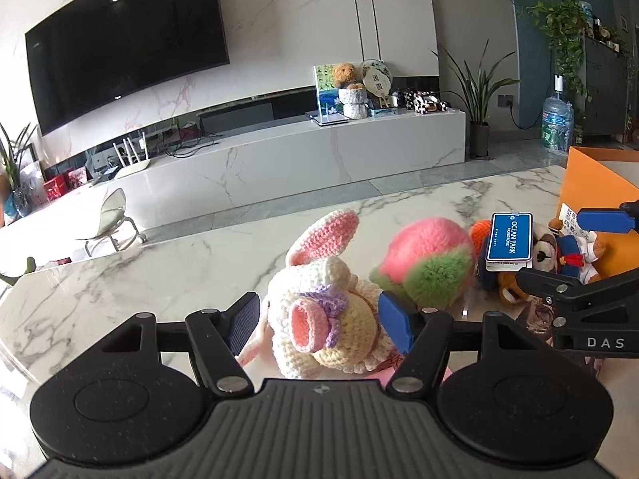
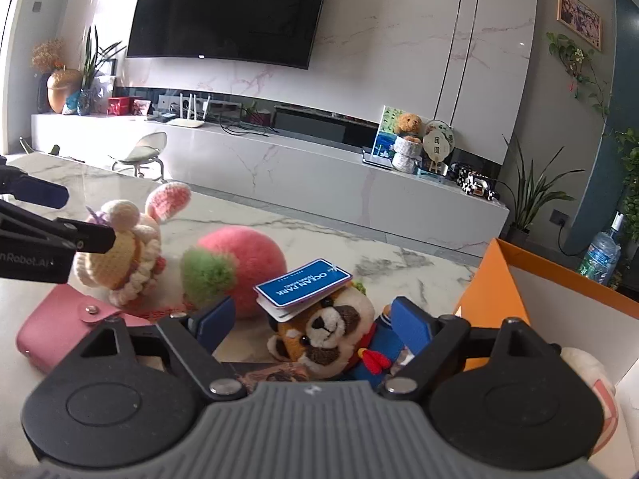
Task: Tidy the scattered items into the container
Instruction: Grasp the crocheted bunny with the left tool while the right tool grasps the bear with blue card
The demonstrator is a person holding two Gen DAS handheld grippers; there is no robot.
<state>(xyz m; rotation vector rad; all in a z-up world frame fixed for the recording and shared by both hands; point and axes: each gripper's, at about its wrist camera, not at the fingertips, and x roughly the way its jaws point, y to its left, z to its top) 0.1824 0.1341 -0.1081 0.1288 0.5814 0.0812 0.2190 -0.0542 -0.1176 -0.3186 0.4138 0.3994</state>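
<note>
A crocheted cream and pink rabbit [image 1: 319,311] lies on the marble table between the open fingers of my left gripper [image 1: 319,319]; it also shows in the right wrist view [image 2: 124,255]. A pink and green felt peach [image 1: 429,263] [image 2: 235,267] sits beside it. A red panda plush [image 2: 319,331] with a blue Ocean Park tag [image 2: 303,287] sits between the open fingers of my right gripper [image 2: 315,323]; the plush shows in the left wrist view [image 1: 559,255]. The orange box [image 2: 499,279] [image 1: 591,195] stands at the right.
A pink snap pouch [image 2: 60,323] lies on the table [image 1: 159,279] under the rabbit's side. A photo card [image 2: 275,375] lies under the panda plush. A white and pink soft item [image 2: 595,379] sits by the box. A TV wall and low cabinet lie beyond the table.
</note>
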